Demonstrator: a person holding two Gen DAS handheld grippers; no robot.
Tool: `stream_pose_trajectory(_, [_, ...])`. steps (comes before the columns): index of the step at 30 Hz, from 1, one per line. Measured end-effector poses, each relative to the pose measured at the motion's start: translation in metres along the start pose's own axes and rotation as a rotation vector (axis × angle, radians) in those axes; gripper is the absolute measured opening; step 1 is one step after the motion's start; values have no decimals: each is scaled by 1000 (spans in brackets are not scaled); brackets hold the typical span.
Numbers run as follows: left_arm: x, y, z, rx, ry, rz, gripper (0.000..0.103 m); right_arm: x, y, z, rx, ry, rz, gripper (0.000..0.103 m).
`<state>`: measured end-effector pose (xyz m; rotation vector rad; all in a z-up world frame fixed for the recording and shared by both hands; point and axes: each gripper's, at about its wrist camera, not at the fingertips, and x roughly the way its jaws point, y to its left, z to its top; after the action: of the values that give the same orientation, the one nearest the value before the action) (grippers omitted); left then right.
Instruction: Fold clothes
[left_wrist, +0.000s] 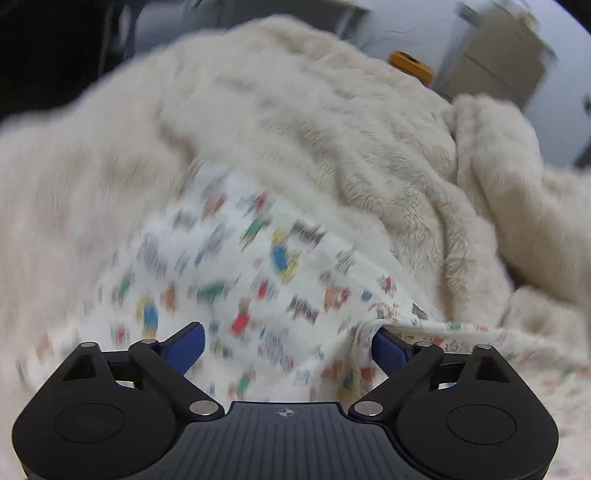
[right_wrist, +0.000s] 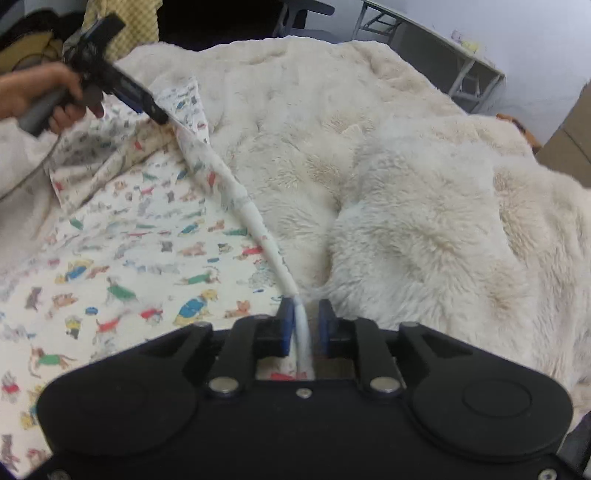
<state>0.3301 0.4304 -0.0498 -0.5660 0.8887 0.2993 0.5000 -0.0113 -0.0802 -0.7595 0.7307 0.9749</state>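
Nearest in the right wrist view, the right hand-held gripper (right_wrist: 306, 320) has its blue pads only a little apart, with the rolled white hem of a printed cotton garment, white with small coloured dogs, (right_wrist: 147, 236) running up between them. A sliver of gap shows beside the fabric, so the pads look loose on it rather than pressed.

From there the hem stretches away as a taut, twisted cord to the far-left corner, where the left hand-held gripper (right_wrist: 147, 105) meets the cloth, carried by a person's hand (right_wrist: 44, 98). In the left wrist view that left hand-held gripper (left_wrist: 288, 345) stands spread wide. A fold of the garment lies against its right pad, but nothing is pinched.

The printed garment lies mostly flat on a cream, long-pile fluffy blanket (right_wrist: 369, 155) that covers the bed, its near-left part spread and its far corner rumpled and turned up.

Judging by this, folding has barely started: one edge is pulled out straight, no clean fold is laid, and the cloth has yet to be smoothed, doubled over and squared.
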Motion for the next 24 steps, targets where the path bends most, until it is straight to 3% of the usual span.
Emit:
stream_pose_trajectory(2, [-24,26,-10,-34,-34,-20,100,-1,-2,-1,14,-15,-7,24])
stream_pose_trajectory(5, [-79,53,-37,75,-162,62,102,-7,-10,-1,59,-70,-37,31])
stream_pose_trajectory(7, [-120,51,-74,325,-257,124,102,-22,-8,-2,83,-137,-59,31])
stream_pose_trajectory(8, [-128,46,-86,408,-275,135,101,-30,-7,-2,93,-172,-70,32])
stream_pose_trajectory(10, [-141,28,-139,708,-283,146,99,-44,-2,-4,104,-225,-76,34])
stream_pose_trajectory(13, [-131,9,-186,856,-283,108,97,-67,10,-11,128,-299,-56,39])
stream_pose_trajectory(15, [-112,3,-195,834,-276,87,92,-77,16,-15,131,-314,-51,40])
stream_pose_trajectory(17, [-86,-7,-199,823,-281,145,73,-91,23,-21,122,-322,-53,41])
stream_pose_trajectory(19, [-69,-13,-199,802,-286,183,38,-104,31,-30,103,-323,-61,43])
stream_pose_trajectory(20, [-66,-14,-196,784,-288,186,26,-110,32,-34,98,-321,-69,43])
stream_pose_trajectory(21, [-67,-12,-182,714,-289,171,3,-113,33,-36,95,-320,-73,43])
stream_pose_trajectory(24, [-88,7,-127,428,-330,55,2,-128,33,-51,97,-322,-102,44])
